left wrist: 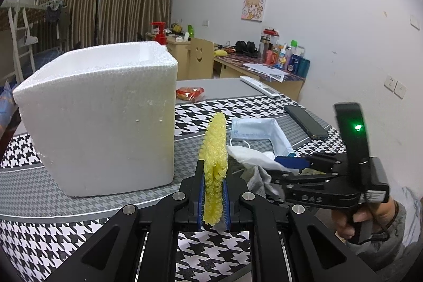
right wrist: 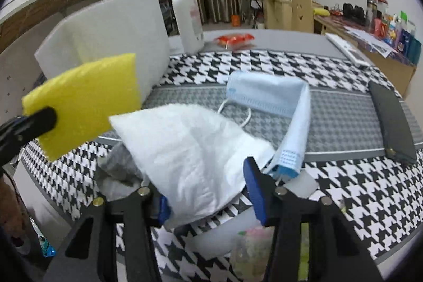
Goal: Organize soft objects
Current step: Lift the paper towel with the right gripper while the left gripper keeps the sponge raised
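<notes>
My left gripper [left wrist: 213, 176] is shut on a yellow sponge [left wrist: 215, 163], held upright beside the white foam box [left wrist: 105, 118]. The right wrist view shows the same sponge [right wrist: 84, 102] hanging above the table's left side. My right gripper [right wrist: 208, 198] stands half open, tilted down over a crumpled white tissue [right wrist: 190, 157] that lies between its blue pads [right wrist: 255, 189]; no squeeze shows. In the left wrist view the right gripper [left wrist: 288, 168] sits at the tissue [left wrist: 251, 153]. A grey cloth [right wrist: 119, 165] lies under the tissue. A blue face mask [right wrist: 264, 94] is just beyond.
A black phone [right wrist: 391, 118] lies on the right of the houndstooth tablecloth [right wrist: 357, 189]. A white pump bottle [right wrist: 187, 17] and a red snack packet [right wrist: 235, 40] stand farther back. A clear bag [right wrist: 251, 250] sits near the front edge. A hand [left wrist: 370, 218] holds the right gripper.
</notes>
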